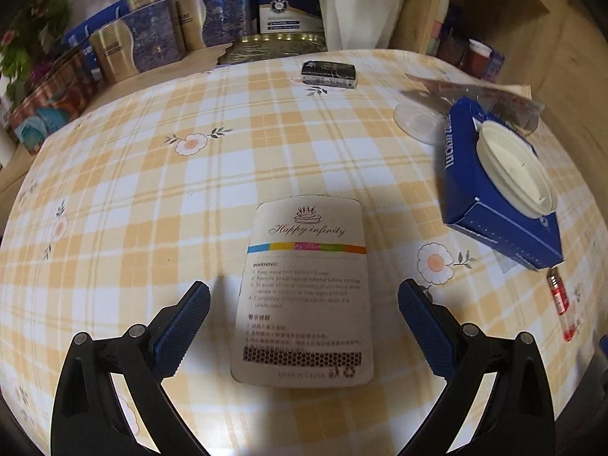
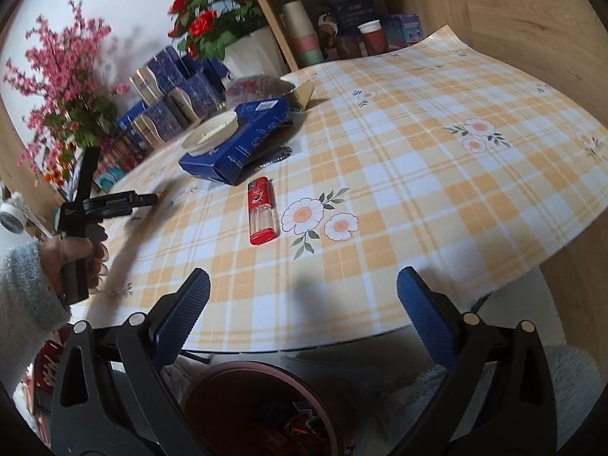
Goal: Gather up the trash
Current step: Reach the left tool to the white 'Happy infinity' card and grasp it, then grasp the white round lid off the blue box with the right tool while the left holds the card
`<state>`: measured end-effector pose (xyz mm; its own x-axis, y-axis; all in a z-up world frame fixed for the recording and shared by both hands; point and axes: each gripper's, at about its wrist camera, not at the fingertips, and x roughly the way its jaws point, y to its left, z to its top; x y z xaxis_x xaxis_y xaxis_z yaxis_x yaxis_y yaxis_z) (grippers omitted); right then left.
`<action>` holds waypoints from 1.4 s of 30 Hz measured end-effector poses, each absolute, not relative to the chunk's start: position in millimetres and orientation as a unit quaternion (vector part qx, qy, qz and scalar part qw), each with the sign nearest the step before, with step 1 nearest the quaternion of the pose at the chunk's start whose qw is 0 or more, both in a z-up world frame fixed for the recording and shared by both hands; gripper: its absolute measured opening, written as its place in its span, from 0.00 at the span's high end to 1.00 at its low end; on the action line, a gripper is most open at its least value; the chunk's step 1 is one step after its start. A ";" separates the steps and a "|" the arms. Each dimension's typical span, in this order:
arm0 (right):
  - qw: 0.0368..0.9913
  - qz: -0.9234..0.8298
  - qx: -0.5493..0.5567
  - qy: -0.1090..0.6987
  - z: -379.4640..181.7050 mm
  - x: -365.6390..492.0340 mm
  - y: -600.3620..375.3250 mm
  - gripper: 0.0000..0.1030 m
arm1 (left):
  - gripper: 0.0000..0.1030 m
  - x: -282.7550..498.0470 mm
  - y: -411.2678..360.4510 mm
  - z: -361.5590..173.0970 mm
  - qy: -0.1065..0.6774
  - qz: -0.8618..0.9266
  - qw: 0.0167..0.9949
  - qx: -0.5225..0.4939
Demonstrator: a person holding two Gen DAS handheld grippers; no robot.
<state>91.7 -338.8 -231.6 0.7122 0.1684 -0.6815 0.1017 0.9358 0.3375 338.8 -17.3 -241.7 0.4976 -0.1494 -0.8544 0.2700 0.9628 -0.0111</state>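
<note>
Left gripper (image 1: 304, 292) released, jaws spread either side of a beige card (image 1: 304, 296) lying flat on the checked worktop (image 1: 152, 197), not touching it. Right gripper (image 2: 303, 290) also released, hanging over the near worktop edge above a dark red bin (image 2: 262, 410); red lighter (image 2: 261, 211) lies ahead, near the blue box (image 2: 243, 140) carrying a white lid (image 2: 211, 135).

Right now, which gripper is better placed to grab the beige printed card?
Left. The left gripper is open with the beige printed card lying between its fingers; the right gripper hangs at the table edge above the dark red bin.
</note>
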 end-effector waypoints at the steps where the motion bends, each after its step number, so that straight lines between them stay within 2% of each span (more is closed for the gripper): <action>1: 0.908 0.018 0.171 0.383 -229.9 96.5 -336.6 0.06 | 0.33 339.3 -16.6 -243.4 0.492 -0.110 0.861 0.068; 2: 0.908 0.017 0.160 0.387 -227.4 102.3 -334.6 0.06 | 0.37 338.3 -12.8 -240.8 0.493 -0.096 0.863 0.058; 6: 0.916 0.032 0.127 0.380 -210.5 132.0 -324.6 0.06 | 0.40 333.8 1.6 -229.1 0.509 -0.113 0.853 -0.017; 14: 0.929 0.088 0.057 0.356 -181.9 235.3 -265.5 0.06 | 0.40 283.8 14.1 -183.5 0.437 -0.148 0.886 -0.034; 18: 0.919 0.091 0.029 0.383 -187.1 290.9 -233.4 0.06 | 0.40 251.2 35.0 -171.5 0.393 -0.158 0.903 -0.069; 24: 0.898 0.040 0.033 0.437 -211.1 337.6 -216.7 0.05 | 0.40 211.4 79.5 -175.1 0.376 -0.143 0.906 -0.134; 28: 0.900 0.026 0.013 0.435 -213.3 342.4 -209.0 0.07 | 0.40 192.6 91.8 -174.1 0.374 -0.143 0.907 -0.130; 29: 0.901 0.024 0.009 0.433 -212.5 342.3 -208.2 0.09 | 0.40 188.6 93.6 -174.1 0.374 -0.144 0.907 -0.129; 30: 0.901 0.027 0.007 0.432 -211.5 341.1 -207.9 0.15 | 0.40 185.5 95.2 -174.9 0.374 -0.145 0.907 -0.127; 31: 0.902 0.031 0.005 0.430 -210.0 339.6 -208.2 0.16 | 0.40 182.5 96.1 -175.1 0.374 -0.147 0.907 -0.125; 42: 0.923 0.097 -0.016 0.373 -174.8 262.7 -205.3 0.16 | 0.40 144.4 81.5 -177.0 0.377 -0.185 0.902 -0.101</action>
